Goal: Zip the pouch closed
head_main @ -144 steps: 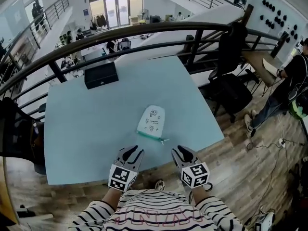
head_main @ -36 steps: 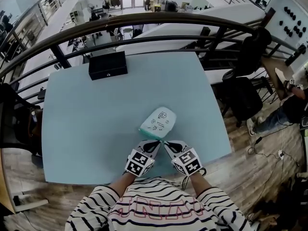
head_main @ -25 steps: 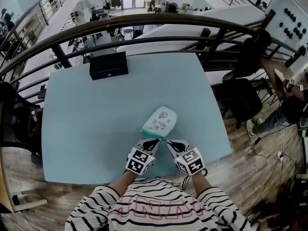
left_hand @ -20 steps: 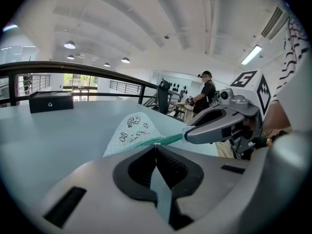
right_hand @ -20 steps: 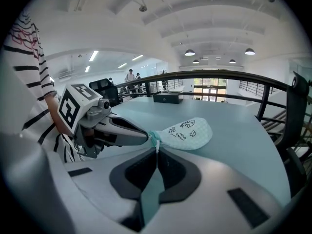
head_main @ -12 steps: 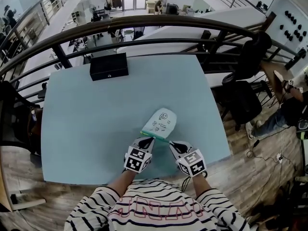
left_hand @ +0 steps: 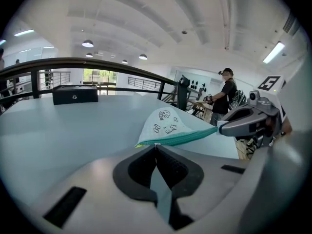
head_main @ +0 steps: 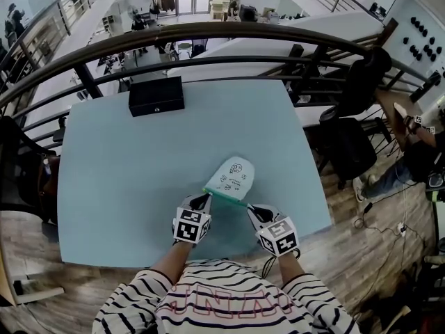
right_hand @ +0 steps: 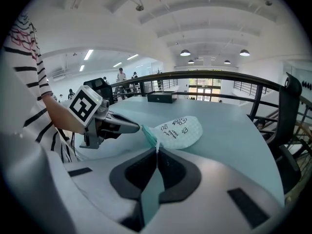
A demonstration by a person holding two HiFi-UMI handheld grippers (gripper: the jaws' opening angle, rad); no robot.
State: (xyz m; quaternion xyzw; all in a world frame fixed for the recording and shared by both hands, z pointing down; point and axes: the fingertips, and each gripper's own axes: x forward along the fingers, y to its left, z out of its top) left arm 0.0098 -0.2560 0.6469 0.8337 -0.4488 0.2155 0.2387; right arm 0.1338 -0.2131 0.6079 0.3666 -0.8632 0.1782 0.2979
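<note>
Left fingers (left_hand: 139, 165), pinched on the pull (left_hand: 155, 144), have slid left along the zipper (left_hand: 190, 136), away from the right fingers (right_hand: 134, 174) clamping the pouch (head_main: 231, 176) end. Pouch lies on the surface (head_main: 125, 172), nearly zipped I'd say.

Beyond the pouch (head_main: 231, 176) the table (head_main: 111, 186) lies open up to a black box (head_main: 156, 94) (by the railing (head_main: 229, 33))

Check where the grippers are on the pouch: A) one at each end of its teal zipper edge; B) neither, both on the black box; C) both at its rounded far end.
A: the left gripper and right gripper, jaws shut, pinch opposite ends of the teal zipper edge of the pouch.
</note>
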